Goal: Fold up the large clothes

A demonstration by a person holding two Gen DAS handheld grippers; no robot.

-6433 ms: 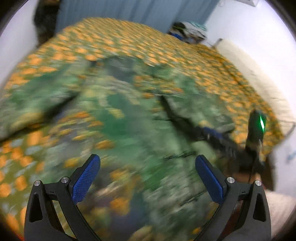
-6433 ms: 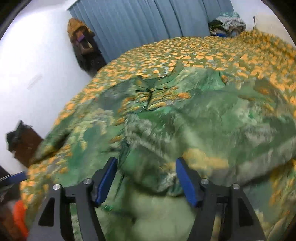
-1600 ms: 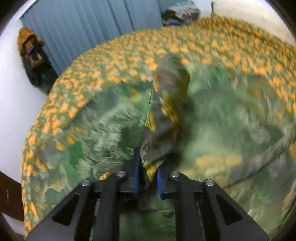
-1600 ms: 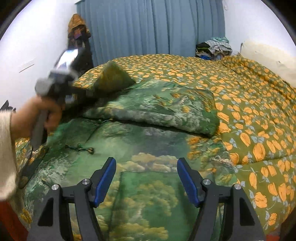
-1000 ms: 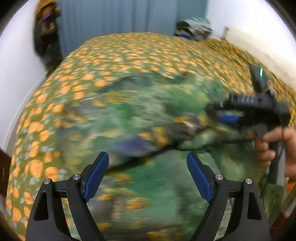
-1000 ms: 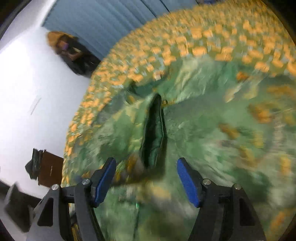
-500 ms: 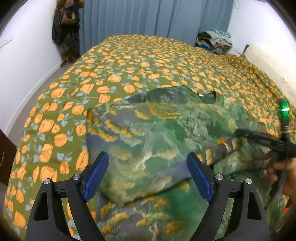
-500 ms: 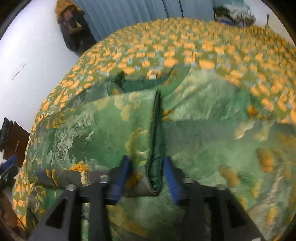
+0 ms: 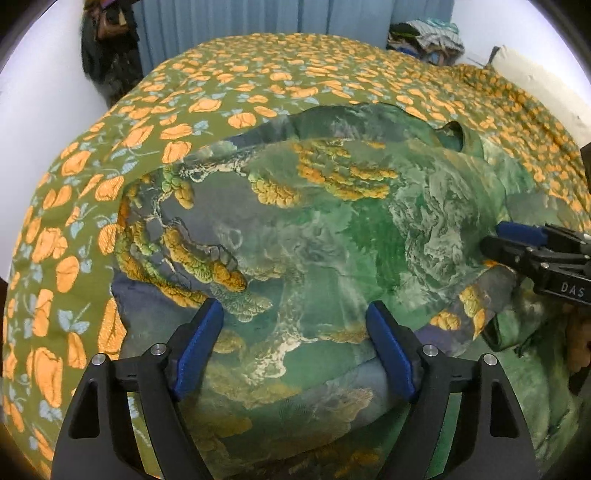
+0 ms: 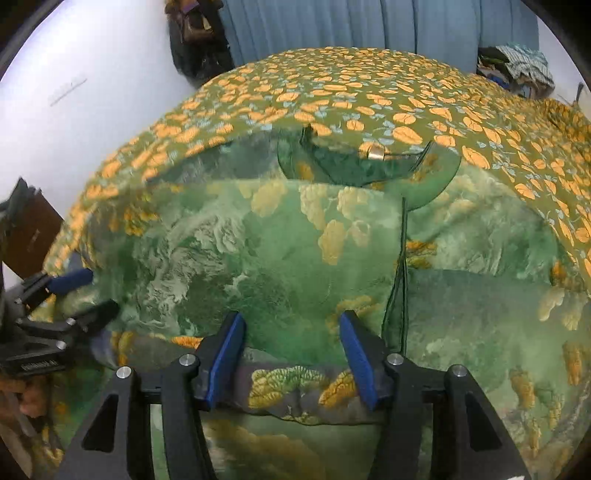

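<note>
Both of my claws point steeply down at the green landscape-print garment, which lies spread over the bed. Left gripper stands wide, its jaws drawing in a little; the blue pads sit to either side of a fold of the cloth without pressing on it, as far as I can see. In the right wrist view the same claw comes in from the left edge, low over the garment's near edge, with part of my hand showing behind it.

My right gripper is about half spread and its jaws are closing. A rolled, darker fold of the garment with yellow tree clusters lies between its pads; I cannot tell whether they touch it yet. From the left wrist view this claw reaches in from the right edge, close above the cloth beside a turned-up corner.

The garment is folded over on itself, its collar toward the far side of the bed, a dark seam running down from near the collar toward my right claw. Under it lies the olive bedspread with orange flowers. Beyond the bed hang blue curtains, a dark coat on the white wall, and a heap of clothes in the far corner.
</note>
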